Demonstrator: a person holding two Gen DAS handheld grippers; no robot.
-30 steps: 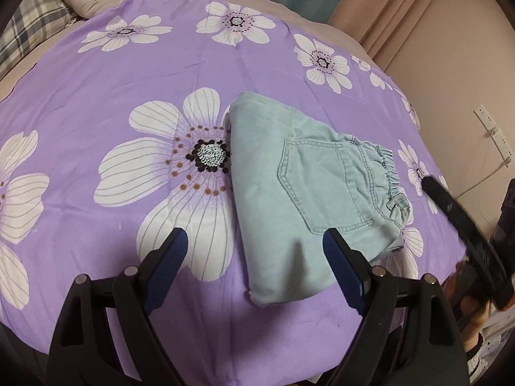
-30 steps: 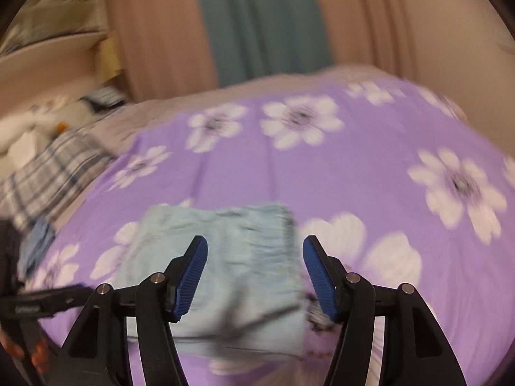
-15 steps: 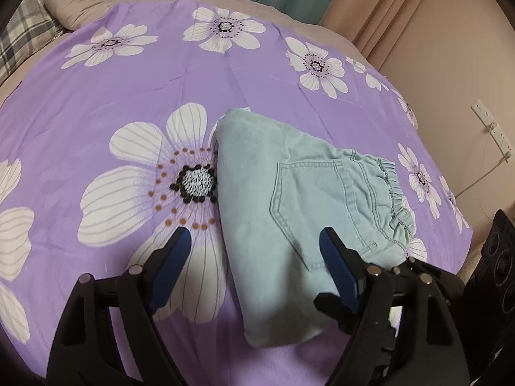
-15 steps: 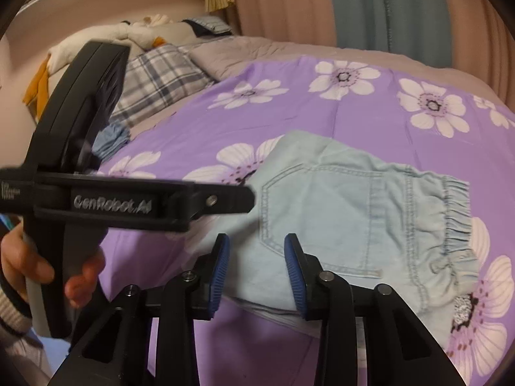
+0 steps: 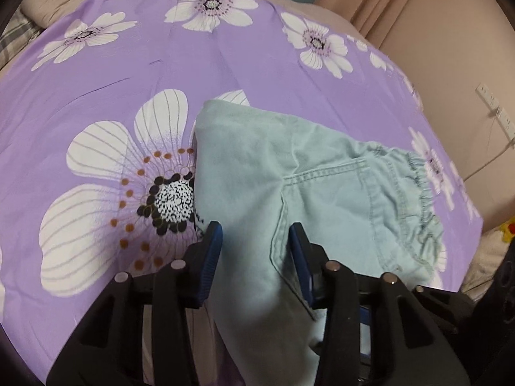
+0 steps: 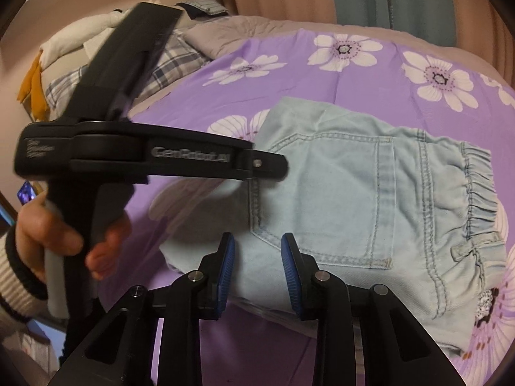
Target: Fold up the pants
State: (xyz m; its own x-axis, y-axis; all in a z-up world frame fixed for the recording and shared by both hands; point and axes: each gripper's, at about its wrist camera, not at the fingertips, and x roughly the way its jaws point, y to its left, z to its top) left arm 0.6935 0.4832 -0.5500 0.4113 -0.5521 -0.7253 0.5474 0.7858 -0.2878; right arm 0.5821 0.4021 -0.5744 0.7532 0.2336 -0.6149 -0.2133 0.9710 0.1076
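Light blue denim pants (image 5: 322, 199) lie folded on the purple flowered bedspread (image 5: 96, 96), back pocket up, elastic waistband to the right. My left gripper (image 5: 256, 257) is partly closed around the near edge of the pants, cloth running up between its blue pads. In the right wrist view the pants (image 6: 354, 193) lie ahead, and my right gripper (image 6: 257, 267) sits at their near edge, narrowly open, pads apart over the cloth. The left gripper's black body (image 6: 145, 157) reaches in from the left, held by a hand.
A plaid pillow (image 6: 167, 67) and piled clothes lie at the head of the bed, curtains behind. A wall with a socket strip (image 5: 495, 112) is at the right, past the bed's edge. A dark speaker stands at the lower right.
My left gripper has moved forward onto the pants' near edge and narrowed its jaws around the cloth. My right gripper swung round to face the pants and narrowed, staying near the same edge.
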